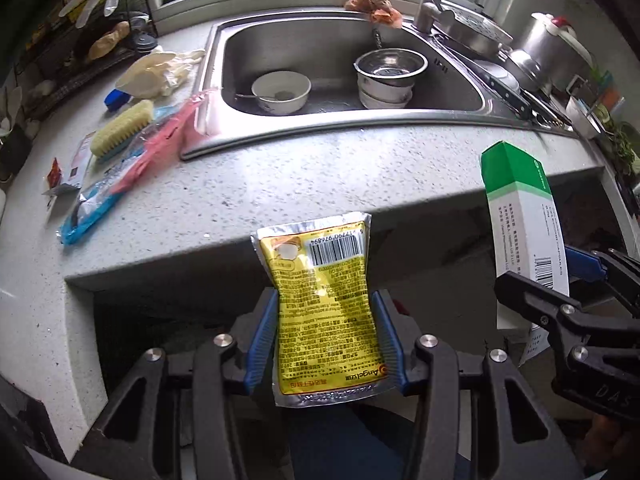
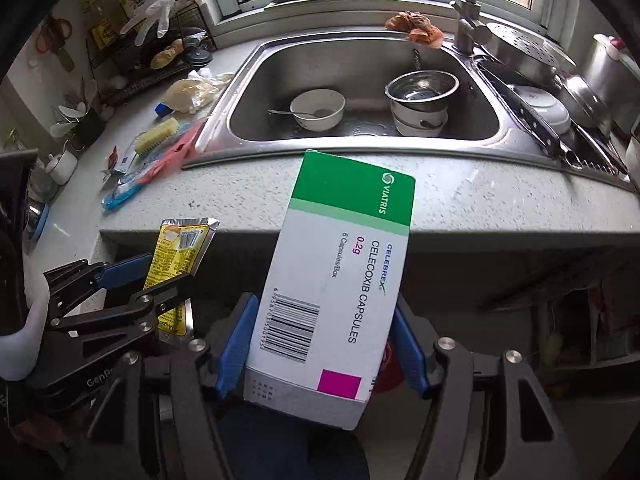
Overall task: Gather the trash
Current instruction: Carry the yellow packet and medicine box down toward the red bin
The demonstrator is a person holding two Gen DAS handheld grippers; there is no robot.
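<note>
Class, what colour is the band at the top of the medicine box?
Green, on the medicine box; clearest in the right wrist view.

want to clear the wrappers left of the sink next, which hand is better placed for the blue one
Left, once emptied. The blue wrapper lies at the counter's left end, on the left gripper's side. Both are full: left holds the yellow packet, right gripper the capsule box.

Right gripper [image 2: 324, 344]: blue pads clamped on a white and green medicine box [image 2: 336, 280], box tilted, green end toward the counter. Left gripper [image 2: 160, 276], at lower left: closed on a yellow foil sachet [image 2: 176, 256]. Speckled grey countertop [image 2: 460, 204] beyond. Steel sink [image 2: 360, 64]: white bowl with spoon [image 2: 318, 110]; steel bowl stacked on white bowls [image 2: 422, 98]. Left of sink: yellow scrub brush [image 2: 156, 140], pink and blue wrappers [image 2: 154, 170], pale rubber gloves [image 2: 196, 90]. Orange cloth [image 2: 416, 26] beside the faucet [image 2: 468, 20].
</note>
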